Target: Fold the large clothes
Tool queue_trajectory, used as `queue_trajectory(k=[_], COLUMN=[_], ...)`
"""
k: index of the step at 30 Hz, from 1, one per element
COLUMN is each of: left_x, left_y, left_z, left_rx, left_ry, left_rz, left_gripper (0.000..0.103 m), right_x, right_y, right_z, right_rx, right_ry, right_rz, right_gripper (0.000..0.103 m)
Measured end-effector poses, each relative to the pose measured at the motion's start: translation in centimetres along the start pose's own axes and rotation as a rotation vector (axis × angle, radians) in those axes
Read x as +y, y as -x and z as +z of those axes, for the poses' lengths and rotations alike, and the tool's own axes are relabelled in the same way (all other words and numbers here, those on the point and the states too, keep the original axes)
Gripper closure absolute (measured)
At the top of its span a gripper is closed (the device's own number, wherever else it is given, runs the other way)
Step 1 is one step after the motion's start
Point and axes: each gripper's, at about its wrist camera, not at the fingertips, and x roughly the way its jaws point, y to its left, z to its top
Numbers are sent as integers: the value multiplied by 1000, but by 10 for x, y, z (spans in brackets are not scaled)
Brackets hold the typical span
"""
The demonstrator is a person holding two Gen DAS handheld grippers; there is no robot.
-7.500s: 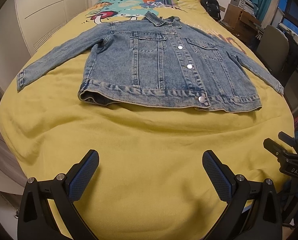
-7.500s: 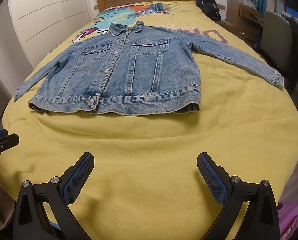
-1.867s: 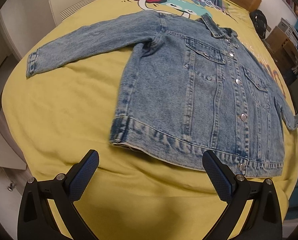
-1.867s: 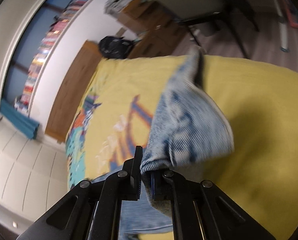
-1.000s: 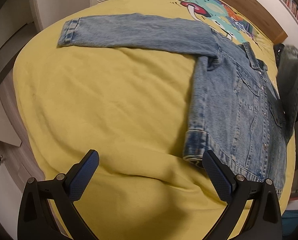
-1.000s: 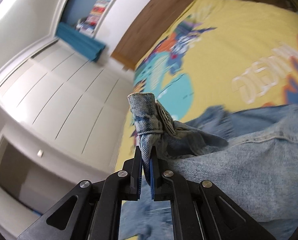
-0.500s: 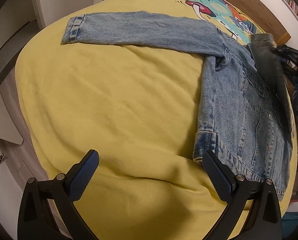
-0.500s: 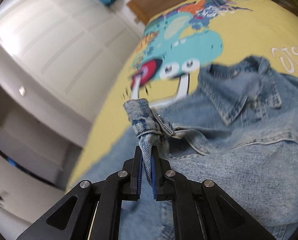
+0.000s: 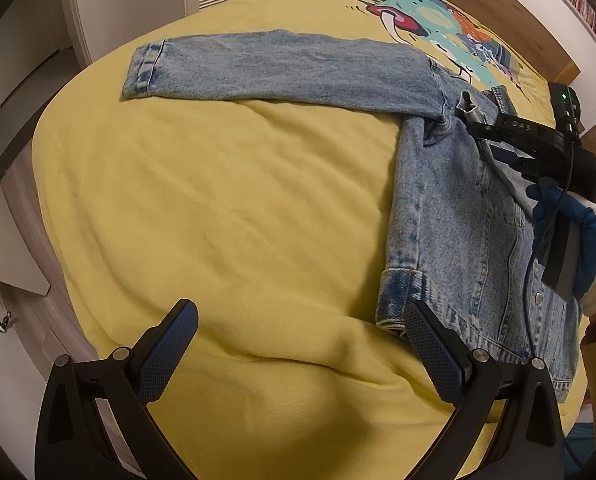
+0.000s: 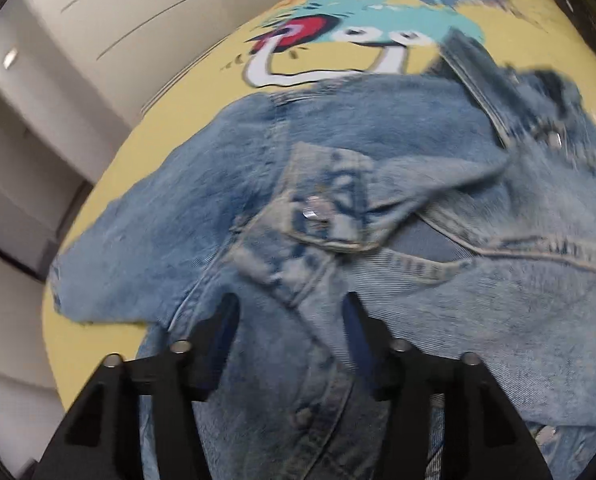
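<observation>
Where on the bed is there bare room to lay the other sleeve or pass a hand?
Free: the wide yellow bedspread below the outstretched sleeve and beside the denim jacket body. Crowded: the jacket's chest, where the right gripper hangs open over the folded-in cuff.

Right gripper (image 10: 288, 320), earlier clamped on the sleeve cuff (image 10: 330, 208), has just been opening, its jaws now apart; the cuff now lies across the denim jacket (image 9: 458, 220) chest.
</observation>
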Motion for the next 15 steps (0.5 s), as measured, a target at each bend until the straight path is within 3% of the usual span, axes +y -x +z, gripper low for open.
queue_trajectory(k=[6, 9, 15], left_x=[-21, -40, -92], left_y=[8, 8, -6], left_z=[8, 16, 35], left_rx=[-43, -67, -88], left_ry=[-43, -86, -213], left_rz=[-12, -23, -51], left_gripper=[1, 1, 1], right_x=[9, -10, -89], right_y=[39, 64, 113], right_z=[-6, -12, -35], right_rx=[-43, -86, -138], right_ry=[50, 40, 3], right_rz=[39, 31, -150], right_gripper=[37, 37, 37])
